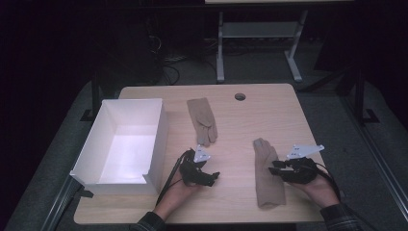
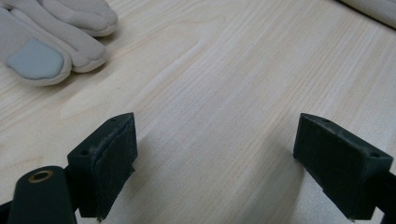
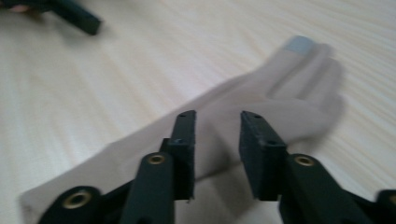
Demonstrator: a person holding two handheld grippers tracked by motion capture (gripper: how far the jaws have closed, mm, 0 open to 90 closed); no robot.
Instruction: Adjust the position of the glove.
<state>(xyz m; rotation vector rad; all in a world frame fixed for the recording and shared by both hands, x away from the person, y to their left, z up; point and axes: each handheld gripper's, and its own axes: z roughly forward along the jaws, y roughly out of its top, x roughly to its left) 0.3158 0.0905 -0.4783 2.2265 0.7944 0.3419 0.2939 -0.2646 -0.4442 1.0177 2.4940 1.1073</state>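
A dim lab or workshop — bare wooden table (image 1: 269,103), cables (image 1: 168,62) on the floor.

Near glove (image 1: 267,175): middle of right edge covered by right gripper (image 1: 278,170) in high view. Same glove (image 3: 261,107) smeared by blur in right gripper view; cuff cut off at bottom-left edge; contact with jaws not resolved.

Far glove (image 2: 51,35) cut off by top and left edges in left gripper view; fingertips alone seen.

Left gripper (image 1: 211,177): opening too small to be judged in high view.

Box (image 1: 156,139): near-side wall seen edge-on, inner face hidden.
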